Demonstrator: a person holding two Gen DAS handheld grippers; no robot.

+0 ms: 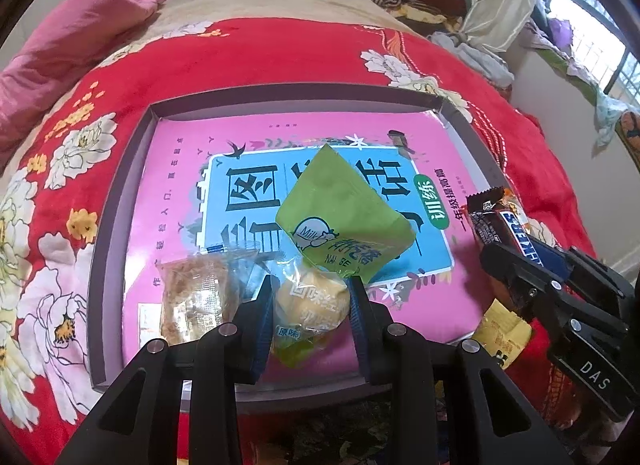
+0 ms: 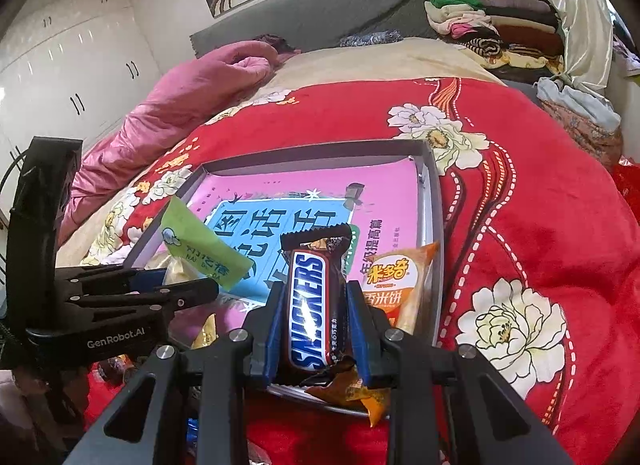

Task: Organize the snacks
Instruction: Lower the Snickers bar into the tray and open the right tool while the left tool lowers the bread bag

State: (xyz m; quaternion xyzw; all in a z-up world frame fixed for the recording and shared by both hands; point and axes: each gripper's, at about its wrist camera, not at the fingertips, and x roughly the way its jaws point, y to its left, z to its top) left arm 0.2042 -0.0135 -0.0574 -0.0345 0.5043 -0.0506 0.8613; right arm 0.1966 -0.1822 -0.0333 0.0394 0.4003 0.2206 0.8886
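A shallow grey tray [image 1: 120, 201] lined with a pink and blue book cover lies on the red bed. My left gripper [image 1: 314, 301] is shut on a green-wrapped milk pastry [image 1: 344, 213], held over the tray's near side. A clear packet of floss cake [image 1: 196, 301] lies in the tray to its left. My right gripper [image 2: 316, 305] is shut on a Snickers bar [image 2: 310, 305] above the tray's [image 2: 434, 225] near right corner; the bar also shows in the left wrist view [image 1: 504, 225]. An orange rice-cracker packet [image 2: 400, 281] lies in the tray beside it.
The red floral blanket [image 2: 520, 225] covers the bed around the tray. A pink quilt [image 2: 180, 105] lies at the far left. Folded clothes [image 2: 488, 25] are stacked at the far right. A yellow packet [image 1: 504, 329] lies by the tray's near right edge.
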